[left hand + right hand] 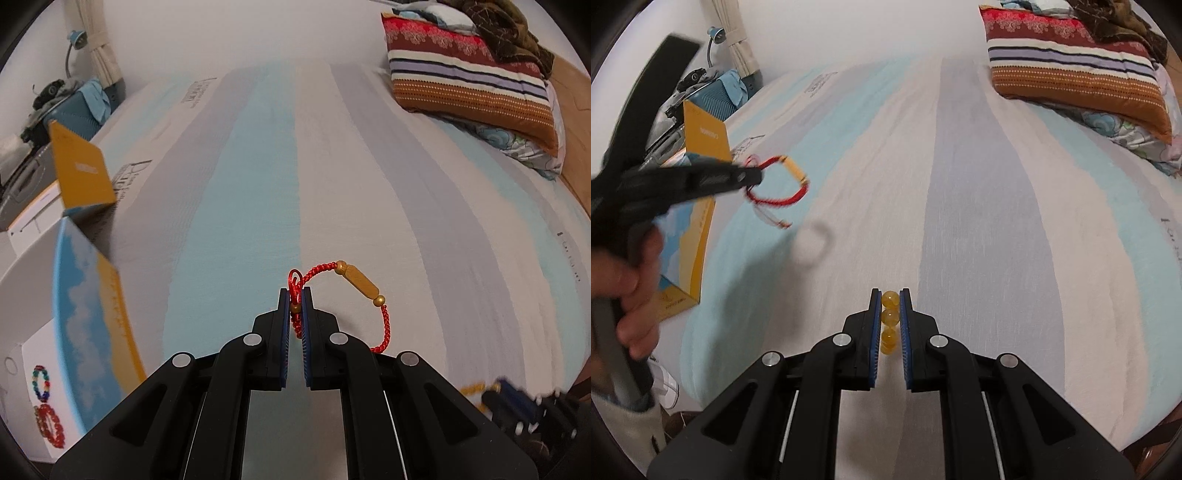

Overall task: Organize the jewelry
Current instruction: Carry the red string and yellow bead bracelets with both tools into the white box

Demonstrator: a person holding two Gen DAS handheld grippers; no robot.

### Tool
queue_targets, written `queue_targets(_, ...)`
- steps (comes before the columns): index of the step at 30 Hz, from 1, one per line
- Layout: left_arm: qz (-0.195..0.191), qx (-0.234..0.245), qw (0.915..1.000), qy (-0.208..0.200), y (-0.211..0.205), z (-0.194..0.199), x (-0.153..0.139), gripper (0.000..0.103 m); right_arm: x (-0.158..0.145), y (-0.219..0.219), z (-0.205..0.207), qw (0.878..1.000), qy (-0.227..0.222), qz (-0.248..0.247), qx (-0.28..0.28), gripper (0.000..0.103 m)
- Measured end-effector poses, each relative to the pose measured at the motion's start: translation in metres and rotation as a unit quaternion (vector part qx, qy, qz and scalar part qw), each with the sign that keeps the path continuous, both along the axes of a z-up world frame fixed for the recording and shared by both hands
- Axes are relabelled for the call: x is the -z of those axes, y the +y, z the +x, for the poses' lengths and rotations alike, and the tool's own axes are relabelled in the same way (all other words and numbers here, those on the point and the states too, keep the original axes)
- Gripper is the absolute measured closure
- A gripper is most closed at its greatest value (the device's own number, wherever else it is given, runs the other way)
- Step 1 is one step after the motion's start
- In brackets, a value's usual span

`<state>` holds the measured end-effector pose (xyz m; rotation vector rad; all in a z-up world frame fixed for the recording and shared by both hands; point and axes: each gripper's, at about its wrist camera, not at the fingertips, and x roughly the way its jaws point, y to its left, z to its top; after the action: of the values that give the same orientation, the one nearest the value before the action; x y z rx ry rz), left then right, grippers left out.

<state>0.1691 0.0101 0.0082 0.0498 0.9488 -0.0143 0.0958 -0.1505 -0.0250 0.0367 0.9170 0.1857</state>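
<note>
Risk: red cord bracelet [354, 291] pinched only by its knot in the clenched left gripper [295, 295], dangling above bedsheet [258, 184]; may slip | right gripper [890, 295] clamps amber bead bracelet [889, 319]; beads could roll free | box [92, 295] at left

left wrist: down over bed [332, 166] | right wrist: same bed

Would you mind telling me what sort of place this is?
Most likely a bedroom: a bed with a striped sheet, a patterned pillow at its head, and a small desk lamp beside a tied curtain.
</note>
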Motion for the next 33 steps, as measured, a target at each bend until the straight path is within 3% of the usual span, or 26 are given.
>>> queue_targets(8,-0.001,-0.022,0.9996,-0.017,0.039,-0.023,-0.031,0.098,-0.032,0.029,0.019,1.0,-0.019,-0.013,-0.011,0.094)
queue_targets(20,0.008,-0.08,0.9958,-0.044,0.121,-0.059,-0.076,0.098,-0.084,0.112,0.03,0.998,-0.043,-0.014,-0.047,0.094)
queue_targets(33,0.004,-0.164,0.9854,-0.045,0.23,-0.115,-0.09,0.098,-0.125,0.219,0.008,0.99,-0.071,-0.003,-0.119,0.094)
